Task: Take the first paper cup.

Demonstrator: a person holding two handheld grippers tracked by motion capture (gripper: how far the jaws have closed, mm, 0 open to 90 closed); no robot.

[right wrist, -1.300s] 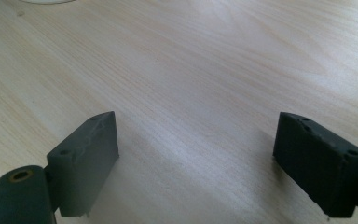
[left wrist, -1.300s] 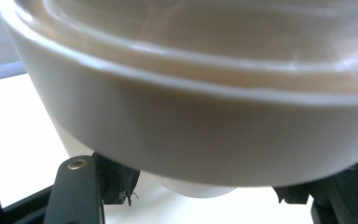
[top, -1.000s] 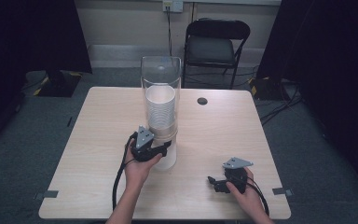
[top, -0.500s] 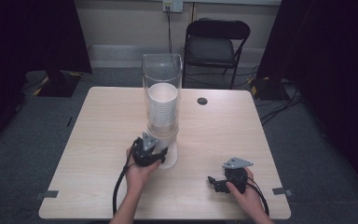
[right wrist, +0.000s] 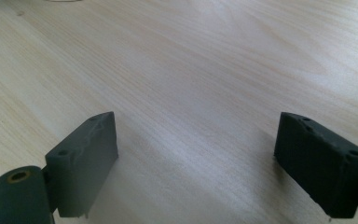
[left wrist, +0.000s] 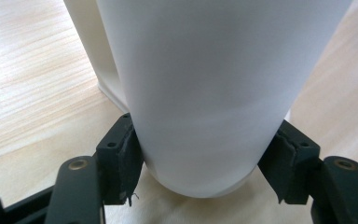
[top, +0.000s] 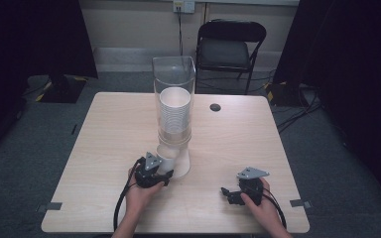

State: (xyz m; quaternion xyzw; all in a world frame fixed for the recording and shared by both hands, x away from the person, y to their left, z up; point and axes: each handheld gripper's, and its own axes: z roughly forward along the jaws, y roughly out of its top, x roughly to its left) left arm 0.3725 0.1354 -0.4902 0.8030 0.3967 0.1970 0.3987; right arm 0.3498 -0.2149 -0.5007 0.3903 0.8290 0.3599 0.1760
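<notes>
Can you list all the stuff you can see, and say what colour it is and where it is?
table: 1, light wood, middle of the room
cup dispenser: 1, clear tube on a white base, standing mid-table
cup stack: 1, white, inside the tube
cup: 1, white, at the dispenser's foot, between the left gripper's jaws
small round thing: 1, black, on the table right of the dispenser
chair: 1, black, behind the table
left gripper: 1, black, shut on the cup
right gripper: 1, black, open, low over the table's near right
hands: 2, holding the grippers
</notes>
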